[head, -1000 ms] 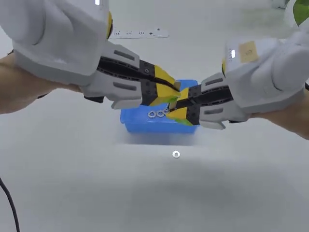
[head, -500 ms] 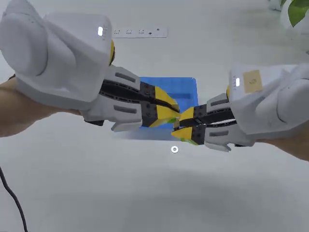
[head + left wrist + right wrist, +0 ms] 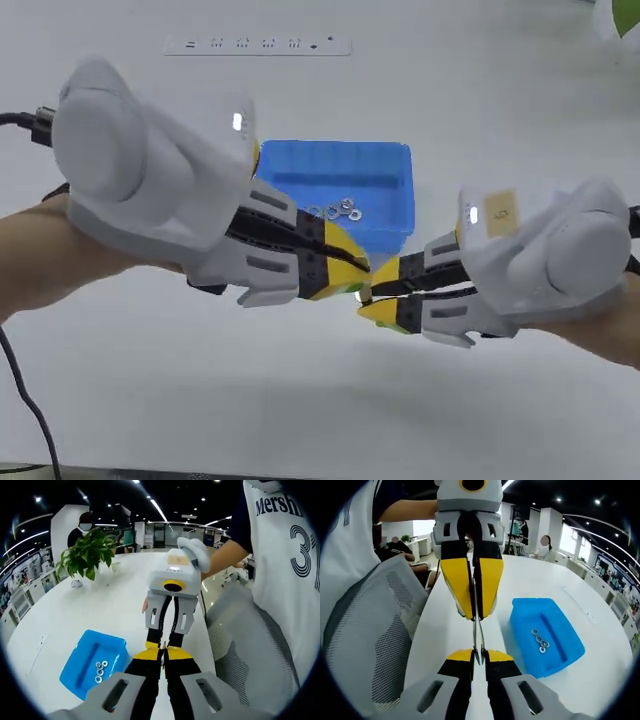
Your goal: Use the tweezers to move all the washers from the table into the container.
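At the far left of the head view a dark cable (image 3: 20,400) trails over the white table (image 3: 300,410). A power strip (image 3: 258,45) lies well beyond, near the far edge.

The left gripper (image 3: 358,278) comes in from the left and points right, toward the middle. Its yellow-tipped jaws are pressed together on the tweezers (image 3: 477,625).

Just behind the meeting jaws the blue container (image 3: 385,170) sits flat on the table, its long side running left to right. A small cluster of washers (image 3: 340,211) lies on its floor, near the front wall. In the left gripper view the container is at lower left of the jaws; in the right gripper view it is to their right, with the washers in a short row.

In the right gripper view the tweezers' long axis runs straight ahead along the jaws. They reach from the right gripper's tips up into the left gripper's yellow fingers opposite, so they bridge the two tools end to end. Their two thin blades lie close together with only a slim gap. Which end is the pointed one cannot be told. In the head view they are almost hidden between the fingertips and lie roughly left to right above the table.

The right gripper (image 3: 375,292) comes in from the right and points left, tip to tip with the other. Its jaws are also squeezed onto the tweezers.

A potted plant (image 3: 87,555), a mesh chair (image 3: 250,645) and the person's numbered jersey (image 3: 295,545) show in the left gripper view.
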`<action>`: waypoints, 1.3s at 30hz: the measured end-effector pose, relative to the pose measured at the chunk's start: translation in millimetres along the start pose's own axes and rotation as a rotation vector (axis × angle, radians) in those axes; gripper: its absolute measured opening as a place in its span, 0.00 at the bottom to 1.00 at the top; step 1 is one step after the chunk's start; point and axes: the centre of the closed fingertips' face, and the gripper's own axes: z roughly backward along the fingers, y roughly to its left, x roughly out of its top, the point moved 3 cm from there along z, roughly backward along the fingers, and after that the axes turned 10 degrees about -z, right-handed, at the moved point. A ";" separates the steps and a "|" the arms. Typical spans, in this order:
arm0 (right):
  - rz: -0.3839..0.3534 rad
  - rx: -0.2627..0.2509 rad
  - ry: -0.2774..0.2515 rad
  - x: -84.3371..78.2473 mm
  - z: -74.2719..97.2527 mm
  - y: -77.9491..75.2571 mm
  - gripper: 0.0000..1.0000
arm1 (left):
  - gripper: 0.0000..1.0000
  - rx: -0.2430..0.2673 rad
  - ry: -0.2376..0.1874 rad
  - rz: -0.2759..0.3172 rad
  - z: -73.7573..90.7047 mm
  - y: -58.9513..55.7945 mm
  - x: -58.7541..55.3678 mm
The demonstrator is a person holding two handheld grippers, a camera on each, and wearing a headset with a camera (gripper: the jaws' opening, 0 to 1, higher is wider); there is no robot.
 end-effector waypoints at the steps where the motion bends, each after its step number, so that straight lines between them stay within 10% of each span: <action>1: 0.000 -0.008 0.002 -0.7 -0.4 -1.7 0.10 | 0.06 0.003 -0.008 0.000 -0.1 1.5 -1.2; 39: -0.061 -0.032 0.014 -13.7 -17.9 -25.9 0.12 | 0.06 0.012 0.040 -0.003 -13.3 26.0 -25.5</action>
